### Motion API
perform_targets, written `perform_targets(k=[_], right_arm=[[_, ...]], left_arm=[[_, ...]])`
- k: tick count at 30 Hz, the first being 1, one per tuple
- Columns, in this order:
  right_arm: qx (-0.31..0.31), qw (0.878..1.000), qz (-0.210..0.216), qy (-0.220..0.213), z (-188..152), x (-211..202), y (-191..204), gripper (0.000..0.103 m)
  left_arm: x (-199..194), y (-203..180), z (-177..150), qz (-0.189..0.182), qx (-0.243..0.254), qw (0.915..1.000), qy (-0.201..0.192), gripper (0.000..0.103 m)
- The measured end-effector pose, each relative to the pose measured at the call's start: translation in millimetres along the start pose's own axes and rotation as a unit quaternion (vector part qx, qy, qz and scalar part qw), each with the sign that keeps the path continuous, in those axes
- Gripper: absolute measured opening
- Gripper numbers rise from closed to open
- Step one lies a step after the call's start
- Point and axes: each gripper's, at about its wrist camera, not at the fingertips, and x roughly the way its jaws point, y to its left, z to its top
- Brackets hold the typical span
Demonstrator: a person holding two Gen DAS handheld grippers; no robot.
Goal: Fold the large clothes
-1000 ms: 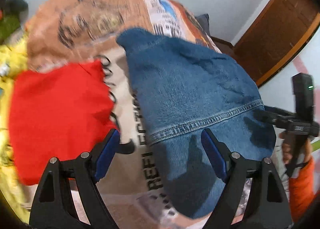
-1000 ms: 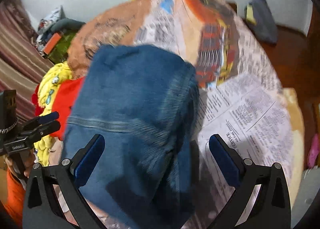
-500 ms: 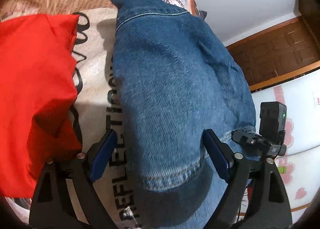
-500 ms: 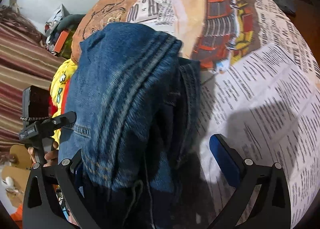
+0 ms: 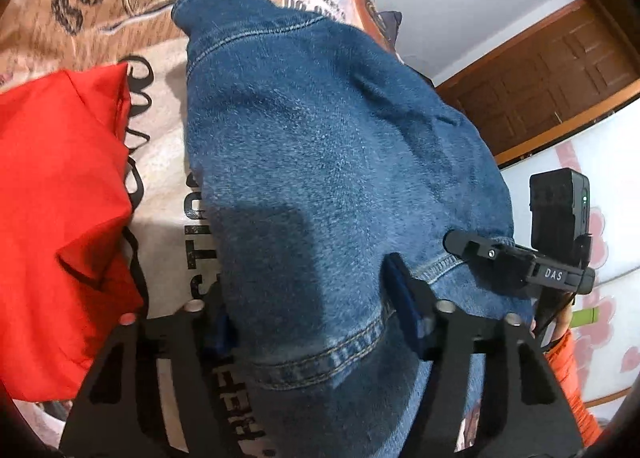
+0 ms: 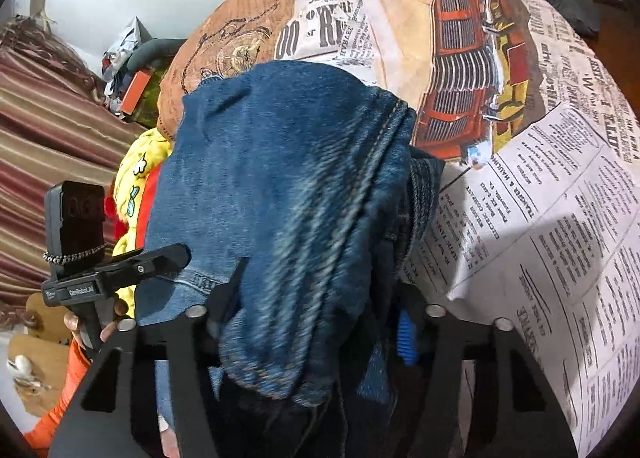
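Note:
Folded blue jeans (image 5: 320, 146) lie lengthwise on the newsprint-patterned bedsheet (image 5: 168, 186), their near end toward me. My left gripper (image 5: 312, 318) straddles the near hem; its jaws are closing and the pads press the denim from both sides. In the right wrist view the jeans (image 6: 280, 178) bunch into thick folds between the fingers of my right gripper (image 6: 316, 322), whose jaws are also closing onto the cloth. Each gripper shows in the other's view: the right gripper (image 5: 520, 262) at the jeans' right edge, the left gripper (image 6: 120, 262) at their left edge.
A red garment (image 5: 60, 198) lies just left of the jeans, and a yellow printed cloth (image 6: 136, 174) sits beyond it. Bare bedsheet (image 6: 540, 218) spreads to the right. A wooden door (image 5: 540, 90), a striped curtain (image 6: 40, 130) and an orange sleeve (image 5: 568, 370) frame the scene.
Both grippers came down and in over the jeans' near end. Their jaws went from wide open to closed on the denim, which now bunches up between the right fingers.

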Motion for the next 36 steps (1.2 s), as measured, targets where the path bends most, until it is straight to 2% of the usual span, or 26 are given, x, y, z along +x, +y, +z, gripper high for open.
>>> perform_targets(k=[2, 8, 14, 20, 28, 31, 36], right_arm=[[0.008, 1.0, -0.003, -0.005, -2, -4, 2, 0.047], [-0.001, 1.0, -0.008, -0.024, -5, -18, 27, 0.035], [-0.015, 0.999, -0.014, -0.042, -9, -33, 55, 0.033], [-0.042, 0.997, -0.012, -0.066, -7, -44, 90, 0.032], [-0.094, 0.991, -0.002, -0.093, 2, -45, 151, 0.032], [-0.106, 0.99, 0.009, -0.095, 7, -33, 172, 0.032], [-0.113, 0.989, 0.026, -0.088, 17, 1, 197, 0.032]], left_arm=[[-7, -5, -3, -0.002, 0.007, 1.0, -0.005, 0.049], [-42, -18, -15, 0.0, 0.034, 0.9992, -0.022, 0.038], [-80, -38, -24, 0.008, 0.064, 0.9966, -0.052, 0.034], [-127, -39, -21, 0.012, 0.081, 0.9922, -0.094, 0.034], [-204, -15, -26, 0.018, 0.075, 0.9857, -0.149, 0.034], [-229, 1, -28, 0.027, 0.071, 0.9836, -0.163, 0.034], [-250, 40, -25, 0.05, 0.059, 0.9816, -0.175, 0.034]])
